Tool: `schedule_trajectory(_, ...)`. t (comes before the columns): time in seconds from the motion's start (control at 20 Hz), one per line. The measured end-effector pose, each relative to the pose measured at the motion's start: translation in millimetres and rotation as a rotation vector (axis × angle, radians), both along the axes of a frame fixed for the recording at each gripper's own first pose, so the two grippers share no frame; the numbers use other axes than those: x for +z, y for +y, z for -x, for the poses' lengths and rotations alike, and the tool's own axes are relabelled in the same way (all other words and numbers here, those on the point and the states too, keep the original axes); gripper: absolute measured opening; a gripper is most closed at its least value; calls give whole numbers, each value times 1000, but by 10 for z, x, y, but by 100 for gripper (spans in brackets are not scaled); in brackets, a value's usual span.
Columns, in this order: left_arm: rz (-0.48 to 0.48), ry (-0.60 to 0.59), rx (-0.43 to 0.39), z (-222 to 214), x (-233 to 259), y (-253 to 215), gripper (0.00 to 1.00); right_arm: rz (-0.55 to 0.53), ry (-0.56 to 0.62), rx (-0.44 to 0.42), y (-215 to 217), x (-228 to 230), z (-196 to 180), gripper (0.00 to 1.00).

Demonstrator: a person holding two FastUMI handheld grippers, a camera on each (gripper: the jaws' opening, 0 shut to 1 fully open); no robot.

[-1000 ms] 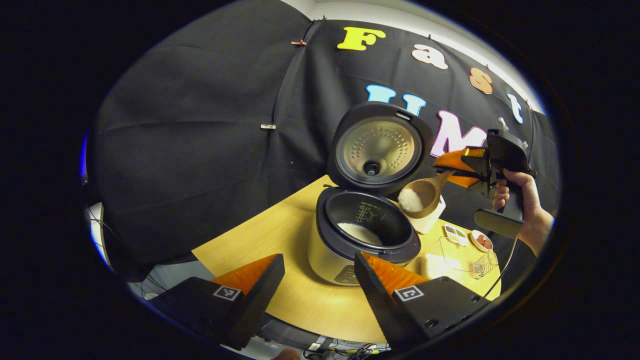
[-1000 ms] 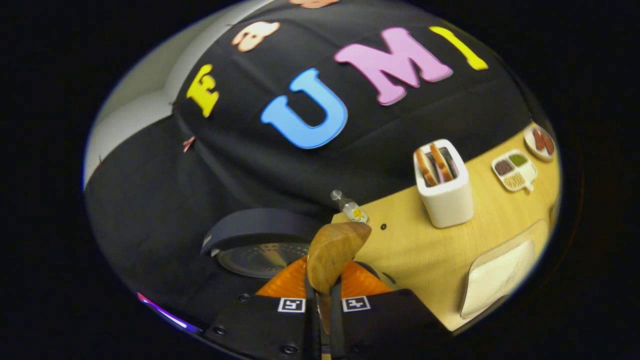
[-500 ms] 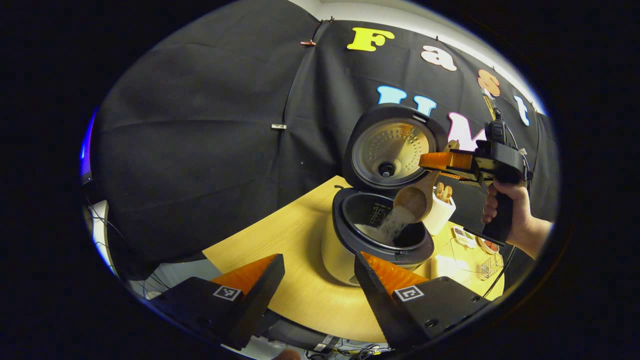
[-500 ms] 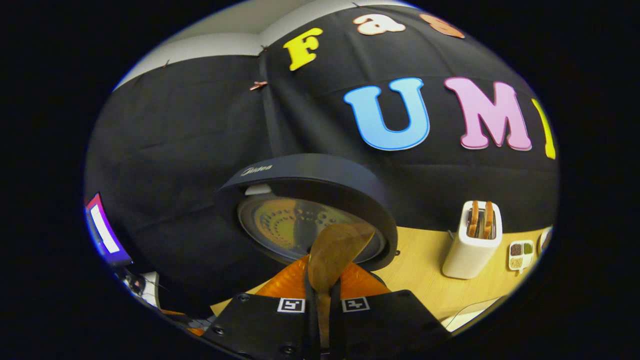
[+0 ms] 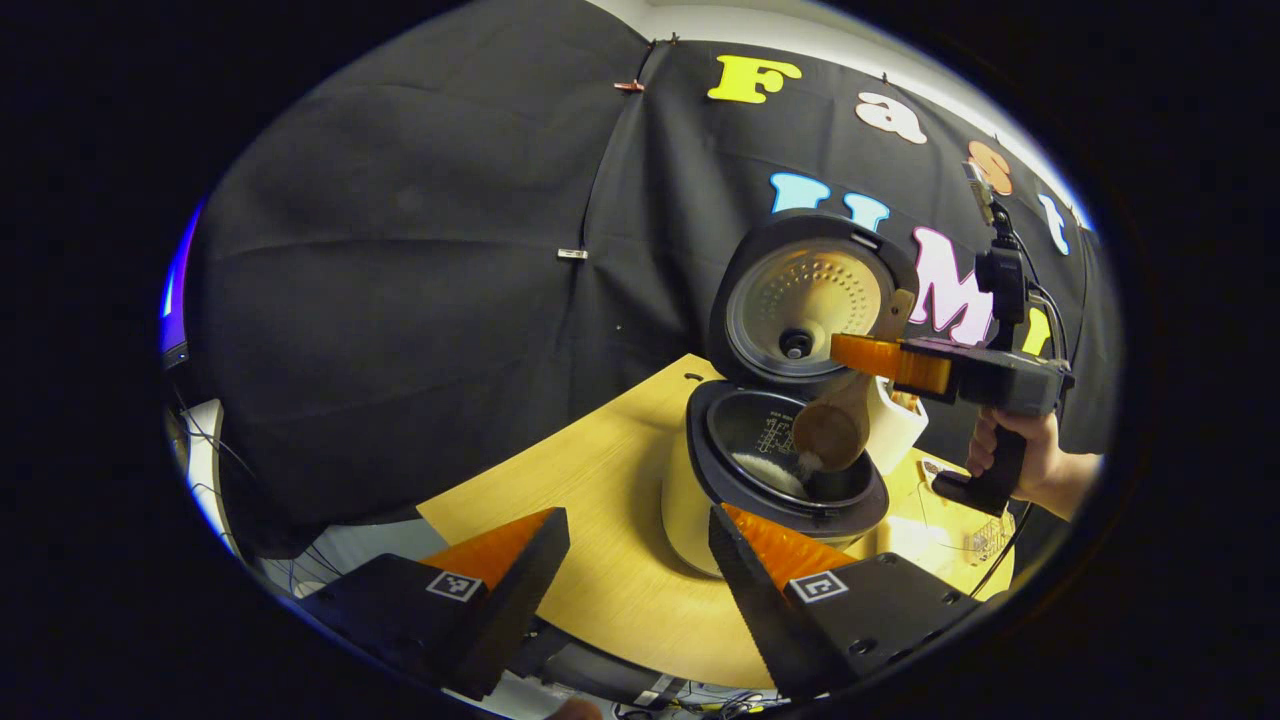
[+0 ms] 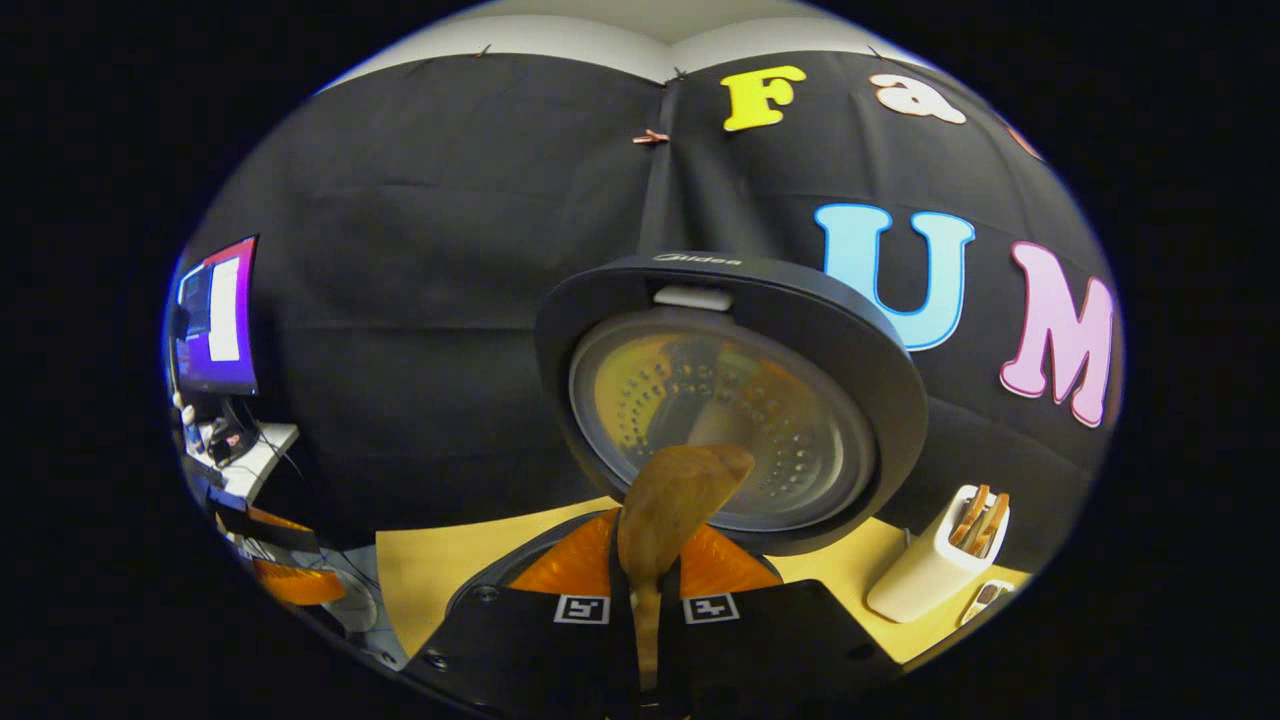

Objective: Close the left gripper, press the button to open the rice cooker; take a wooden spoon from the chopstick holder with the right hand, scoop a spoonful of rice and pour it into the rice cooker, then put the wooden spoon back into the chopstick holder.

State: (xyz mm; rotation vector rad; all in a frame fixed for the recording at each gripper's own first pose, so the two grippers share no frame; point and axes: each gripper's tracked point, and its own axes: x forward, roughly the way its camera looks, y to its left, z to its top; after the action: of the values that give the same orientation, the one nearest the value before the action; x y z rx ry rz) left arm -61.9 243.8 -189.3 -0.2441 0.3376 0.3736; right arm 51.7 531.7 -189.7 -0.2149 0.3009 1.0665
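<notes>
The rice cooker [image 5: 700,500] stands on the wooden table [image 5: 580,500] with its lid [image 5: 808,300] raised and white rice in the inner pot [image 5: 770,470]. The wooden spoon [image 5: 830,432] is tipped bowl-down over the pot, a last trickle of rice falling from it. My right gripper [image 5: 888,358], held by a hand [image 5: 1030,465], is shut on the spoon's handle. In the right gripper view the spoon [image 6: 672,495] sticks up from my right gripper [image 6: 650,565] in front of the lid [image 6: 730,400]. My left gripper [image 5: 635,560] stands open before the cooker, holding nothing.
The white chopstick holder [image 5: 895,425] stands just behind the cooker, and in the right gripper view the chopstick holder [image 6: 935,570] has wooden utensils in it. Small dishes and a wire rack [image 5: 975,535] lie at the table's right. A lit monitor [image 6: 215,315] is at far left.
The right gripper swung over the pot and rolled the spoon from level to bowl-down; the rice poured into the cooker. The left gripper stayed open, almost still.
</notes>
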Motion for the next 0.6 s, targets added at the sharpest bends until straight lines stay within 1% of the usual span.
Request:
schedule_trajectory(0.15, -14, 4, -11, -11, -5, -11, 95, 19, -55, 50, 46, -22, 93, 12)
schedule_trajectory(0.25, -25, 9, -19, -16, -10, -25, 95, 29, -16, 43, 29, -102, 102, 12)
schedule_trajectory(0.3, -28, 9, -22, -26, 2, -29, 92, 16, 26, 20, 2, -115, 76, 12)
schedule_trajectory(0.35, -30, 6, -24, -22, 16, -38, 95, -6, 73, -17, -39, -78, 10, 12)
schedule_trajectory(0.4, -33, 3, -25, -31, 37, -42, 92, -32, 115, -59, -81, -31, -60, 12)
schedule_trajectory(0.45, -39, 2, -27, -32, 45, -63, 92, -61, 147, -101, -137, 21, -163, 12)
schedule_trajectory(0.5, -51, 1, -31, -41, 72, -76, 95, -93, 170, -141, -199, 103, -253, 12)
schedule_trajectory(0.6, -68, -2, -51, -68, 103, -141, 95, -156, 217, -221, -365, 258, -388, 12)
